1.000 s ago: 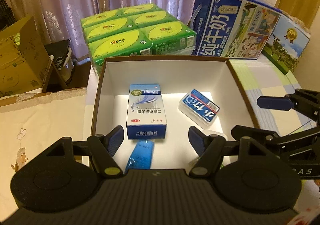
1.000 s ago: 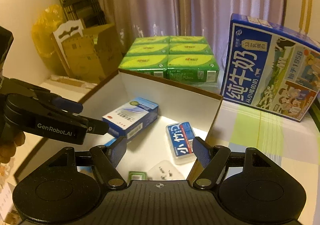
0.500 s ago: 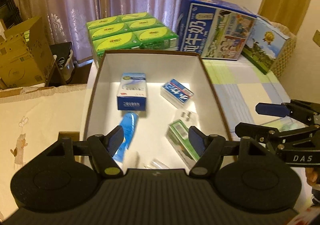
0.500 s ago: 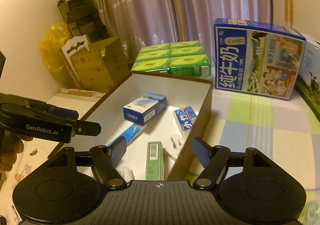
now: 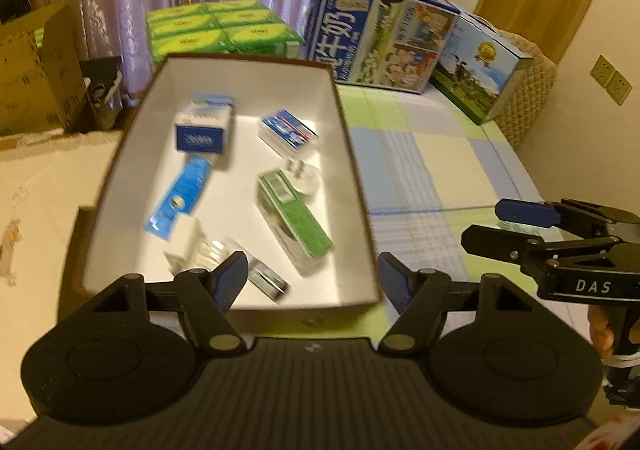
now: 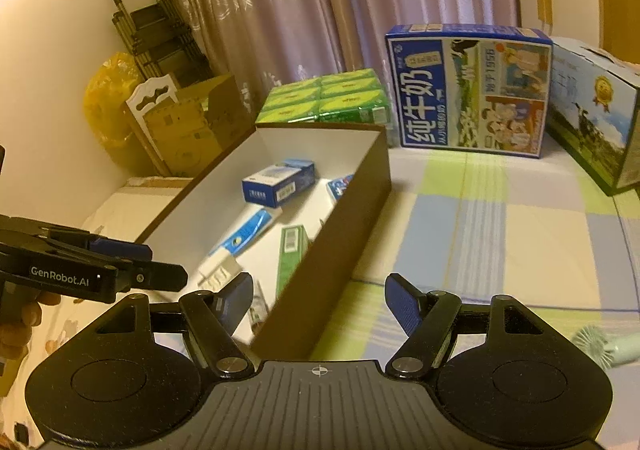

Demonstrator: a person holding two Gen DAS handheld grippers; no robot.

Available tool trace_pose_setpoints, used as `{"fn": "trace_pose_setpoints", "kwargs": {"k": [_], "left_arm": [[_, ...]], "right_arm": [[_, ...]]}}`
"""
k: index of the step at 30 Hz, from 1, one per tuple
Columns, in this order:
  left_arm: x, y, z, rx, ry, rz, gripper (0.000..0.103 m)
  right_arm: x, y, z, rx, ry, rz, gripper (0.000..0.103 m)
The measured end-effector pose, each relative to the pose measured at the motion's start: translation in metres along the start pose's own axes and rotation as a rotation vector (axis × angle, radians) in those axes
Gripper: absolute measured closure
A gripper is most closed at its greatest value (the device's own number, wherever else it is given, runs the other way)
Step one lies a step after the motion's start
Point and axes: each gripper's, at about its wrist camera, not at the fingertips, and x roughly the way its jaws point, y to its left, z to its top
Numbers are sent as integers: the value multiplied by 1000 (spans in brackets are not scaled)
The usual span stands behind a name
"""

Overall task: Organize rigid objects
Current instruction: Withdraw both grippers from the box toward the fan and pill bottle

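Observation:
A brown-rimmed box [image 5: 353, 154] with a white inside holds a blue medicine carton [image 5: 204, 126], a small blue-and-white pack [image 5: 288, 130], a blue tube [image 5: 180, 198], a long green carton [image 5: 294, 218], a white plug [image 5: 306, 178] and a small silvery item [image 5: 266, 280]. My left gripper [image 5: 311, 270] hangs open and empty over the box's near end. In the right wrist view the box [image 6: 340, 250] lies left of centre. My right gripper [image 6: 319, 286] stands open and empty above its near right corner. Each gripper shows in the other's view: right gripper [image 5: 496, 224], left gripper [image 6: 160, 262].
Green packs [image 5: 224, 30] and a blue milk carton [image 5: 380, 42] stand behind the box, with another printed carton [image 5: 480, 78] at the right. A checked cloth [image 5: 432, 170] covers the surface. A cardboard box [image 5: 32, 62] sits far left. A small white fan [image 6: 600, 342] lies near right.
Both grippers have drawn back and slightly up from inside the box, so its near end and more of its contents now show. Both stay open and empty.

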Motion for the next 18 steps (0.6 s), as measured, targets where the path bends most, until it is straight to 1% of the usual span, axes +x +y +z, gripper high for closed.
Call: {"fn": "trace_pose_setpoints", "kwargs": {"k": [8, 18], "left_arm": [[1, -42, -28, -9, 41, -29, 35], [17, -98, -53, -3, 102, -64, 35]], "right_arm": [[-30, -27, -28, 33, 38, 7, 33], [-59, -70, -62, 92, 112, 2, 33]]}}
